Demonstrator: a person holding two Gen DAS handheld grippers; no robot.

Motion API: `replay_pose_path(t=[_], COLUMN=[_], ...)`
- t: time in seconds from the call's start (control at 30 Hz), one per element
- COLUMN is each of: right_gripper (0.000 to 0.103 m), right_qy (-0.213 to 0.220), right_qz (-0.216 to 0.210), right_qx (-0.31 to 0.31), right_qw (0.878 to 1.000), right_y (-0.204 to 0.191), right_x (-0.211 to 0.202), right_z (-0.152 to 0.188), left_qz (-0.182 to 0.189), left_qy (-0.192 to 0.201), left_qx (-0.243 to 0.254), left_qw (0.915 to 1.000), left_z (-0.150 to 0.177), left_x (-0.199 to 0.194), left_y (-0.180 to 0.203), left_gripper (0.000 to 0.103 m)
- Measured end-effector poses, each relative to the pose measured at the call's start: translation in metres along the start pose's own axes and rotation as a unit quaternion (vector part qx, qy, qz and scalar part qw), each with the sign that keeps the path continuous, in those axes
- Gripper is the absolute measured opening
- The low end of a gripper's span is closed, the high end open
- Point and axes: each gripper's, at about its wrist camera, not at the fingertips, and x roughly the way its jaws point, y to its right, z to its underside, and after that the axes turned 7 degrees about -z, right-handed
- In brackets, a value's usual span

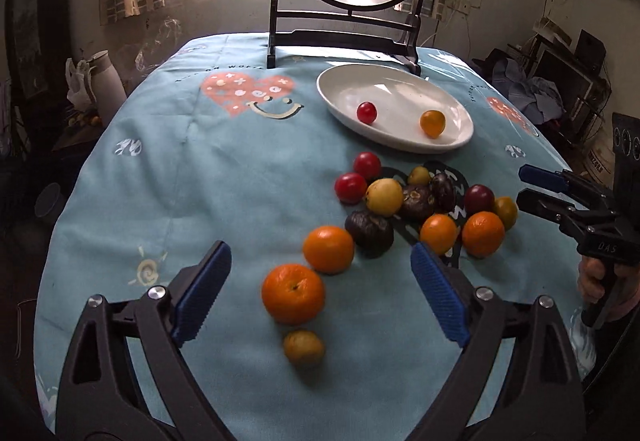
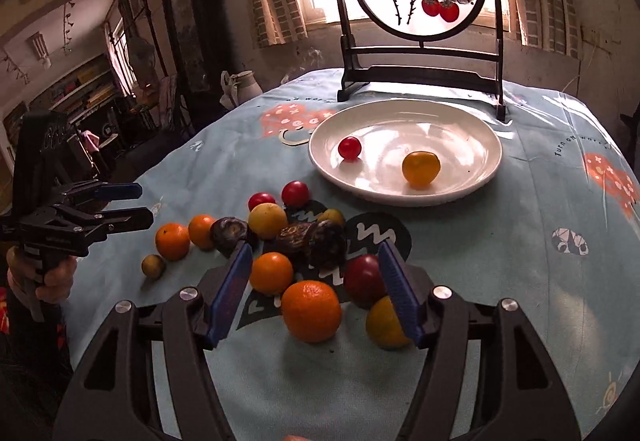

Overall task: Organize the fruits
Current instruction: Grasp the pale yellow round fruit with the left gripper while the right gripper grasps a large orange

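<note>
A white plate (image 2: 404, 109) is sitting toward the far edge of the tabletop (image 1: 192, 169), just in front of a dark-framed painted screen (image 2: 416, 13) standing at that edge. Inside the plate, 1 red cherry tomato (image 2: 349, 148) and 1 yellow-orange fruit (image 2: 420, 168) are lying apart from each other. The remaining fruits (image 1: 420, 201) are lying in a loose cluster on the blue patterned cloth nearer the middle: oranges, red and yellow tomatoes and dark wrinkled fruits, several touching.

The left gripper (image 1: 320, 281) is hovering over the near side of the table with its blue pads spread wide, pinching nothing; 1 orange (image 1: 293, 293) and a small yellow-green fruit (image 1: 304, 348) are lying on the cloth between and below its fingers.

The right gripper (image 2: 314, 293) is also standing spread, holding nothing; another orange (image 2: 311, 311) is resting on the cloth between its pads, with a dark red fruit (image 2: 365, 279) and a yellow one (image 2: 385, 323) just beside its right finger.
</note>
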Motion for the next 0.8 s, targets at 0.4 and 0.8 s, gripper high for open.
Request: replay_pose_path(t=[0.4, 0.8], right_gripper=[0.066, 0.062], right_qy=[-0.064, -0.084], right_qz=[0.032, 0.025], right_qx=[-0.027, -0.008], right_qw=[0.997, 0.996], right_y=[-0.013, -0.005], right_x=[0.017, 0.027], right_z=[0.032, 0.032], left_qz=[-0.011, 0.006], left_qy=[-0.024, -0.055], left_qx=[0.052, 0.026], left_qw=[0.9983, 0.9981], left_z=[0.054, 0.056], left_x=[0.012, 0.028], left_y=[0.009, 0.001], left_gripper=[0.089, 0.064])
